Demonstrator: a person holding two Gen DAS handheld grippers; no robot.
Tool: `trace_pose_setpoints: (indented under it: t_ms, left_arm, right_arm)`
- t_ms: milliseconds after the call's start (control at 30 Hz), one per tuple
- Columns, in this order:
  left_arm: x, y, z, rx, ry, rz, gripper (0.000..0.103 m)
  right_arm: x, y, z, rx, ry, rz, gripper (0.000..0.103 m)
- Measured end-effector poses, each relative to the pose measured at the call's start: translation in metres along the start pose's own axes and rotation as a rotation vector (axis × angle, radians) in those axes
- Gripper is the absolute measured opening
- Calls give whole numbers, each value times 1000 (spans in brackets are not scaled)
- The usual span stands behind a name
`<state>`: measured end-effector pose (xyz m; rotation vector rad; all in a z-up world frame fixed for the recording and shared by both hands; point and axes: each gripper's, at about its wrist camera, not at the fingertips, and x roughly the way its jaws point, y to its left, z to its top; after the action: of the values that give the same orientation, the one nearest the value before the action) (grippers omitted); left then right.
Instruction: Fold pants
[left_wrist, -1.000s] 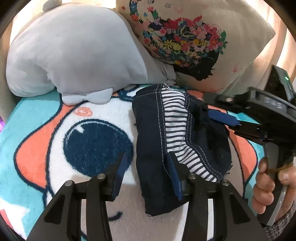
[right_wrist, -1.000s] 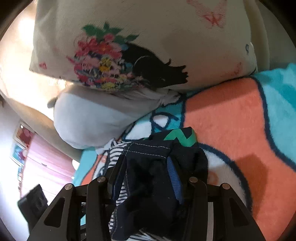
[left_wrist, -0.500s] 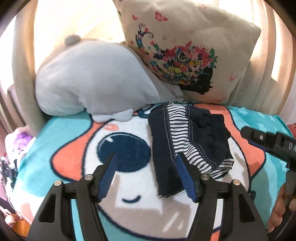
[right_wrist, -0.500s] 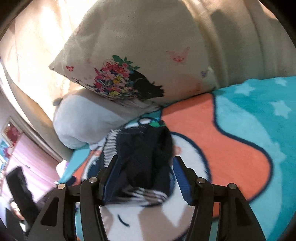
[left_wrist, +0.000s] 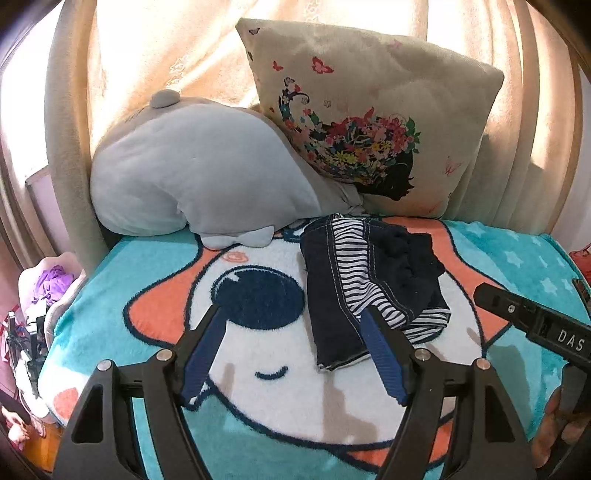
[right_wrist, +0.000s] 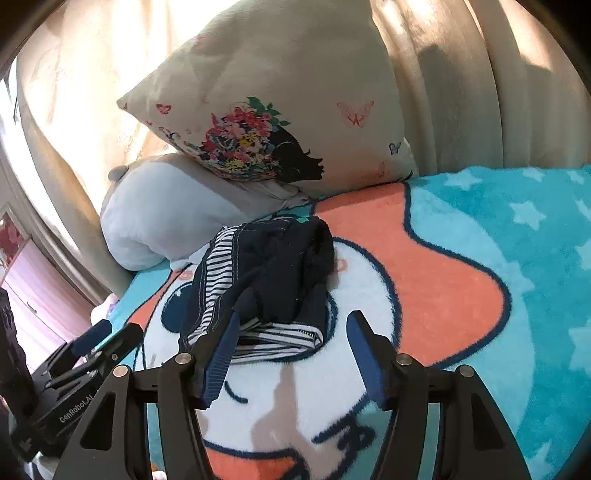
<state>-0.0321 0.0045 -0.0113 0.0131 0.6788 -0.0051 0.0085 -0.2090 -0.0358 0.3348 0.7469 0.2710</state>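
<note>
Left wrist: pants (folded) on blanket

both grippers pulling back from the pants

the right gripper is letting go of the folded pants, its jaws now spread and empty, and both it and the left gripper are backing away from the bundle on the blanket

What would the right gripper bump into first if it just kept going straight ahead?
Probably the folded pants. The right gripper is open and points at the bundle's near striped edge, which lies on the blanket just past its fingertips. Depth is hard to judge, so it might skim over the top.
</note>
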Motion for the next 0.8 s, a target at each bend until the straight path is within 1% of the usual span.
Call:
trace_pose_setpoints:
  t_ms: [67,133,167,333,400,433,600,667,700,767,800]
  left_arm:
    - [-4,1,0,-4,-11,3,77]
    - [-10,3,-1,-12,-33,6,82]
    - [-12,3,-2,-16,-44,8,83]
    - [-29,8,-3,-34,-128,32,94]
    - [-35,10,-3,-42,-154,58,98]
    - [-38,11,-4,-51,-163,84,99]
    - [-44,16,-9,-63,-193,174,100]
    - [-44,16,-10,-49,-197,173,101]
    - [-43,16,-10,-47,-192,161,102]
    - [-39,18,-10,-58,-160,115,103]
    - [-36,19,-11,-62,-142,104,103]
  right_arm:
    - [-3,2,-1,-11,-5,-12,67]
    - [-4,5,-3,-19,-7,-29,67]
    - [-6,6,-4,-26,-9,-38,67]
    - [-9,16,-10,-74,-18,-84,68]
    - [-10,21,-13,-92,-22,-97,69]
    - [-11,23,-14,-99,-22,-100,70]
    - [-12,32,-18,-128,-26,-106,71]
    - [-12,35,-20,-142,-28,-115,72]
    - [-12,37,-21,-149,-28,-120,72]
    - [-11,39,-23,-163,-28,-131,74]
    - [-9,41,-24,-172,-24,-137,75]
